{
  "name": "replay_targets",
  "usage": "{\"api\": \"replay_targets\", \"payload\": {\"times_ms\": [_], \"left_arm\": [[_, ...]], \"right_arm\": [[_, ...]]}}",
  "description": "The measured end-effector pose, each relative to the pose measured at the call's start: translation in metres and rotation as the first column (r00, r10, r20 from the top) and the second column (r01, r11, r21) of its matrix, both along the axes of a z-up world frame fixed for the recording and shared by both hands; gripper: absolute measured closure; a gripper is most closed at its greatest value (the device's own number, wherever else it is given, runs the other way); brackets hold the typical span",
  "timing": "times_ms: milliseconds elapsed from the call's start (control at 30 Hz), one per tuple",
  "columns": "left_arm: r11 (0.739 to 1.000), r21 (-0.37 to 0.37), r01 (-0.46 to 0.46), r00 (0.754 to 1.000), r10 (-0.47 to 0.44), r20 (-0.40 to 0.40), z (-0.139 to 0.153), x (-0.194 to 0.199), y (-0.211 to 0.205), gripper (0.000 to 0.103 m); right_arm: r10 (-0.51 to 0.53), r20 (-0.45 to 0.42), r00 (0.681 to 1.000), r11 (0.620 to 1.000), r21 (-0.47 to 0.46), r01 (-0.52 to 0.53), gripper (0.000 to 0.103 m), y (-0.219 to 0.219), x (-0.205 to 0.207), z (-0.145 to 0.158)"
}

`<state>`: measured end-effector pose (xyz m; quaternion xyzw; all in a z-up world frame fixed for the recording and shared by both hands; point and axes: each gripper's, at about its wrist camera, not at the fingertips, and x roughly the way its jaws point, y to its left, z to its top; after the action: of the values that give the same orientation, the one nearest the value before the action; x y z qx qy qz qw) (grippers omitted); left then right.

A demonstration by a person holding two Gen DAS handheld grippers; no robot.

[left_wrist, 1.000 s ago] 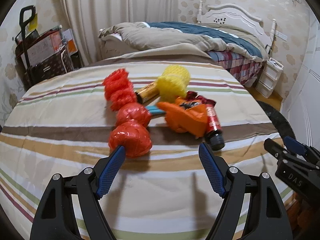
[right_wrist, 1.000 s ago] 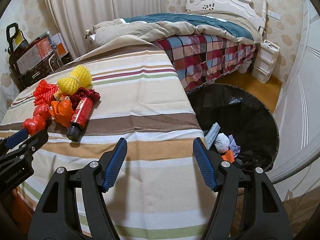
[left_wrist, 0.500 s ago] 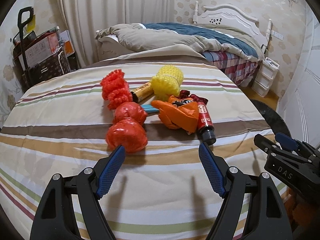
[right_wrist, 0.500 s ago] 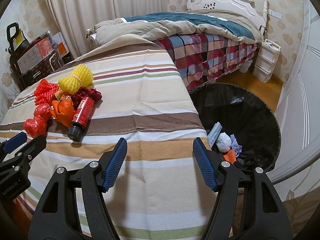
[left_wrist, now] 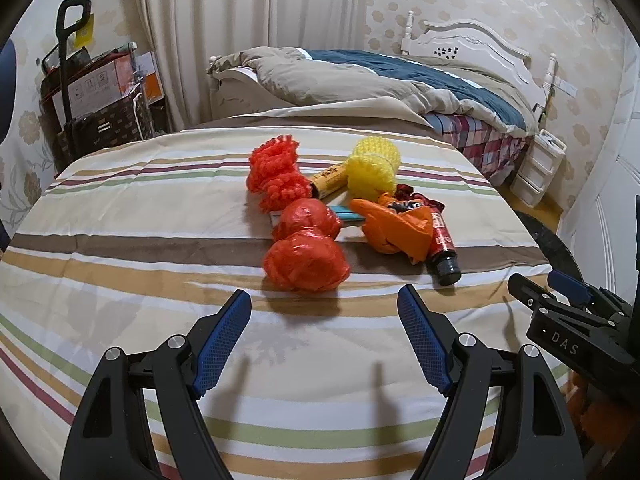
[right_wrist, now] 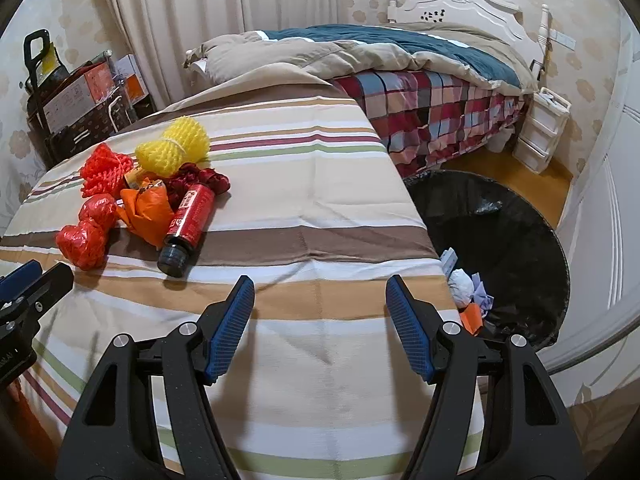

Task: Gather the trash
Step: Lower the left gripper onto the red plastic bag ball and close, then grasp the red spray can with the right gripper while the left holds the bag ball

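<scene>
A pile of trash lies on the striped cloth point(left_wrist: 120, 272). It holds a crumpled red plastic bag point(left_wrist: 306, 258) point(right_wrist: 84, 240), red foam net point(left_wrist: 276, 172) point(right_wrist: 105, 170), yellow foam net point(left_wrist: 374, 168) point(right_wrist: 173, 148), an orange wrapper point(left_wrist: 394, 232) point(right_wrist: 146, 210) and a dark bottle with a red label point(left_wrist: 442, 246) point(right_wrist: 188, 222). My left gripper point(left_wrist: 324, 312) is open, just short of the red bag, nothing between its jaws. My right gripper point(right_wrist: 320, 300) is open over bare cloth, right of the pile. A black bin point(right_wrist: 504, 248) with some trash inside stands beside the table.
A bed point(left_wrist: 400, 84) with rumpled covers stands behind the table. A cart with boxes point(left_wrist: 96, 108) is at the far left by the curtain. White drawers point(right_wrist: 540, 136) sit by the far wall. The right gripper's side point(left_wrist: 568, 332) shows in the left wrist view.
The left gripper has drawn back a little from the trash pile, which now sits higher and farther ahead of its jaws. The right gripper's view has hardly shifted. Both stay open.
</scene>
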<state>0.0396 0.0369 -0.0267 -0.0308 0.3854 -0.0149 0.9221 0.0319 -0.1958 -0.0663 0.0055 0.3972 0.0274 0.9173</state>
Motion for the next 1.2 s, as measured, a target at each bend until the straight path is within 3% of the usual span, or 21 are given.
{"api": "replay_targets", "payload": {"times_ms": [267,667,833,1200], "left_arm": [[1.000,0.001,-0.028,1.000,0.028,0.003,-0.002,0.004,0.012,0.027],[1.000,0.016,-0.025,0.999,0.025,-0.038,-0.014,0.039,0.017,0.027],[1.000,0.012,0.002,0.998,-0.001,-0.069,-0.020,0.042,0.018,0.052],[1.000,0.008,0.009,0.999,-0.009,-0.047,-0.017,0.030,0.026,0.057]], "right_arm": [[0.012,-0.005,1.000,1.000,-0.004,-0.012,0.036,0.006,0.001,-0.001],[0.061,-0.011,0.998,0.998,-0.020,-0.062,0.036,0.029,0.005,-0.001],[0.077,-0.009,0.997,0.997,-0.024,-0.077,0.036,0.037,0.006,0.000],[0.088,0.027,0.996,0.996,-0.013,-0.088,0.037,0.050,0.011,0.008]]}}
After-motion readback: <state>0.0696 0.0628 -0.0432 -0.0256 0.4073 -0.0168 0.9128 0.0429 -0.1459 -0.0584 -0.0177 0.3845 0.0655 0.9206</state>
